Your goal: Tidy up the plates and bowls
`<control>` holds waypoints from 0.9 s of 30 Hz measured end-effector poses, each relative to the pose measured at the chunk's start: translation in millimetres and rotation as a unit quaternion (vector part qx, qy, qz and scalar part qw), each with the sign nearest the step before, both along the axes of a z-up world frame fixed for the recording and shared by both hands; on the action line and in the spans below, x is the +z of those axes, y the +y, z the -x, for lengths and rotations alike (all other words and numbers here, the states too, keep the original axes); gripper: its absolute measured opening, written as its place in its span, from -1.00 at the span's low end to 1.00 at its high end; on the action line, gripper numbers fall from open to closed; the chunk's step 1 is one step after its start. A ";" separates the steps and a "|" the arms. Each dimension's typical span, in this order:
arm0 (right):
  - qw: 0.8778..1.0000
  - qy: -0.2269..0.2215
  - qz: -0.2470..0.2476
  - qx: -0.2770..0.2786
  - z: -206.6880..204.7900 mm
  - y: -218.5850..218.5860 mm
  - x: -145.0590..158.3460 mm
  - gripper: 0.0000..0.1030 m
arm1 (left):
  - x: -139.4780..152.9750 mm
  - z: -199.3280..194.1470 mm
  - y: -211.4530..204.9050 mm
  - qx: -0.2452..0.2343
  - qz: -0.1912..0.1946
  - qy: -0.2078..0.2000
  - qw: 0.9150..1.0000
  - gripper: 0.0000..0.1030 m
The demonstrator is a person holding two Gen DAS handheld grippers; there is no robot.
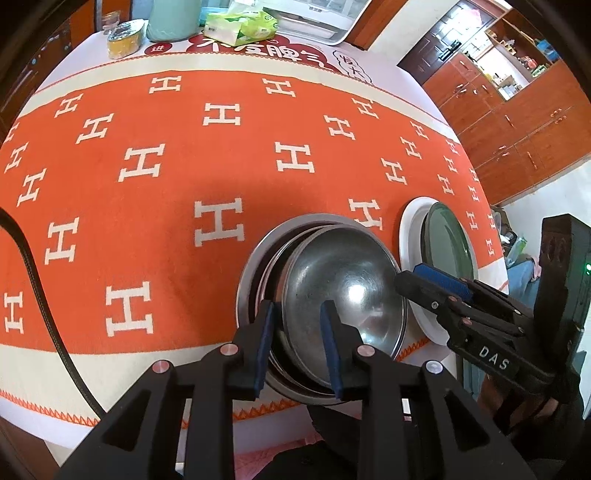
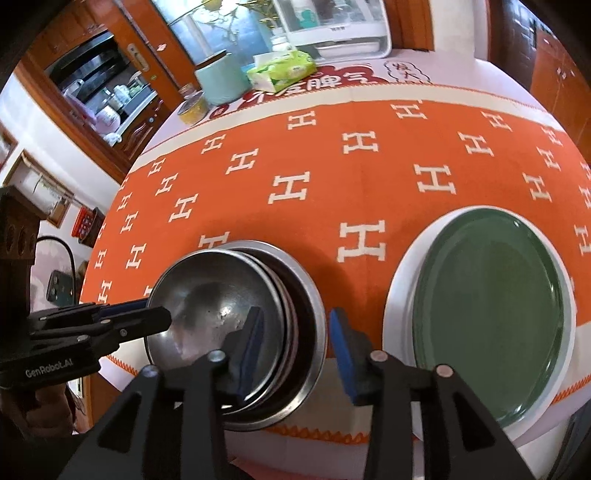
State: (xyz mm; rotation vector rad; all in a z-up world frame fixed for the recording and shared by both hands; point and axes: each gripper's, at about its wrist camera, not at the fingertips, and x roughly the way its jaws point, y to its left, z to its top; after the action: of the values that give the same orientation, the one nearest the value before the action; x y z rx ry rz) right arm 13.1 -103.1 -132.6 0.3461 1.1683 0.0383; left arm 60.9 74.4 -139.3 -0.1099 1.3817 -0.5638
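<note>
Looking through the left wrist view from its left edge, I see a black cable (image 1: 44,288) trailing down at 9 o'clock over the orange tablecloth (image 1: 147,229) with its white H pattern. Up around 11 o'clock sit a yellow tin (image 1: 123,38), a mint-green canister (image 1: 173,18) and then a green tissue pack (image 1: 240,26) at 12 o'clock. Moving right, my left gripper (image 1: 298,347) comes up from 6 o'clock. Its jaws are narrow but not clamped, the blue pads standing either side of the near rim of the top bowl (image 1: 343,280) with a gap showing. That top bowl lies tilted inside the stack of steel bowls (image 2: 310,295), which rests near the table's front edge. In the right wrist view the stack is at about 7 o'clock. My right gripper (image 2: 299,350) straddles its right-hand rims with the jaws moderately wide, one pad over the inside of the top bowl and the other just outside the outermost wall. I see no pad pressing on metal. Further right, at 3 to 4 o'clock in that view, the green plate (image 2: 491,306) lies flat on the white plate (image 2: 397,295), beside the bowls but apart from them, also near the front edge
</note>
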 end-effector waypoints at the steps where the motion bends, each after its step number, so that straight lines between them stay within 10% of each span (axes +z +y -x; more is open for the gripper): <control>1: 1.000 0.003 -0.004 -0.006 0.0 -2.0 -1.8 -0.25 | -0.5 -1.1 -0.4 -0.003 0.000 0.000 1.000 -0.51; 11: 0.997 0.024 -0.058 -0.035 1.0 -10.4 -17.2 -0.20 | -0.5 -7.4 -2.2 -0.030 0.005 -0.002 1.000 -0.46; 15: 0.995 0.024 -0.085 -0.042 1.3 -12.9 -20.2 -0.20 | 5.5 -6.7 -1.3 -0.037 -0.015 -0.027 0.999 0.16; 27: 0.982 0.046 -0.166 -0.071 10.6 -17.5 -43.7 -0.20 | -28.6 -18.5 16.9 -0.035 -0.031 0.034 0.998 0.16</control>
State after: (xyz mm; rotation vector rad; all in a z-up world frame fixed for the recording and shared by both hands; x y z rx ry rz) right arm 2.5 -120.7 -176.4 0.7322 1.2257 0.0951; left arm 79.4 91.3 -167.9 -0.0310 1.4715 -0.5799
